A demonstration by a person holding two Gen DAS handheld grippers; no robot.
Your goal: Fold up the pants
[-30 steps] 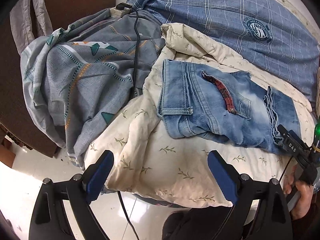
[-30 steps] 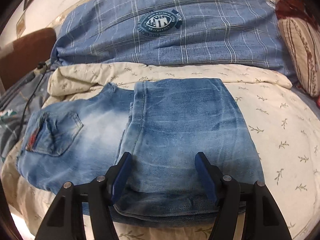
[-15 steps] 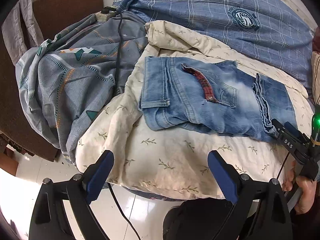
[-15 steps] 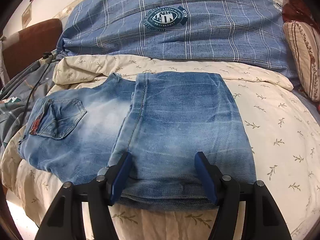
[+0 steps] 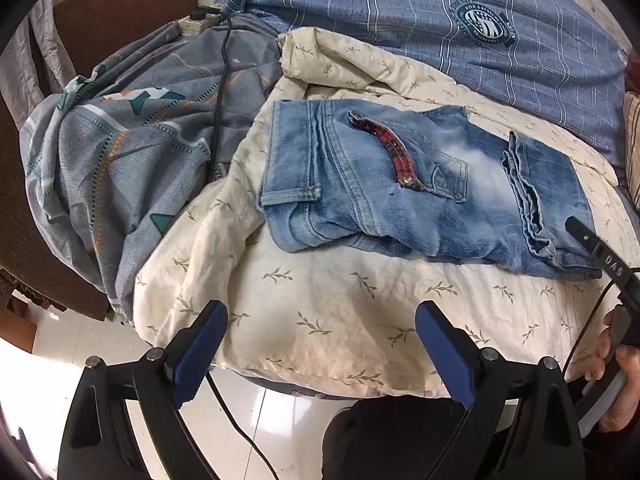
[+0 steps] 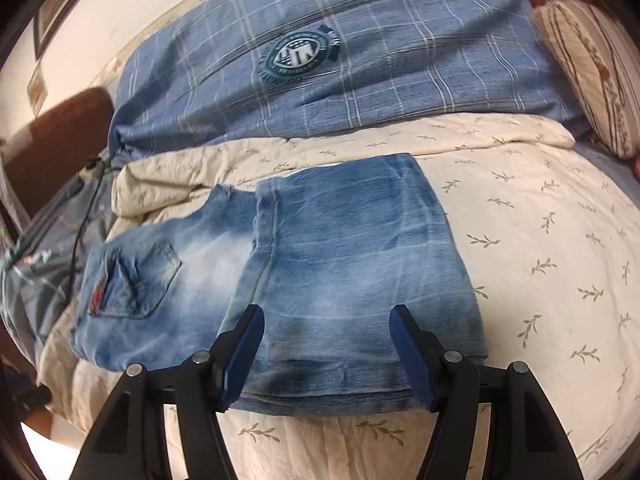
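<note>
Left wrist view: my left gripper [image 5: 320, 344] hangs over the near edge of the cream quilt [image 5: 320, 304], jaws wide apart with nothing between them. Folded jeans [image 5: 400, 188] lie farther in on the quilt, legs doubled over at the right. Right wrist view: my right gripper [image 6: 326, 354] hovers over the jeans' near folded edge, jaws apart, holding nothing. A blue plaid duvet [image 6: 360, 60] lies beyond.

The folded jeans [image 6: 340, 272] lie on the leaf-print quilt [image 6: 540, 248], the right hand-held gripper [image 6: 326, 354] hovering wide-jawed over their near edge.
</note>
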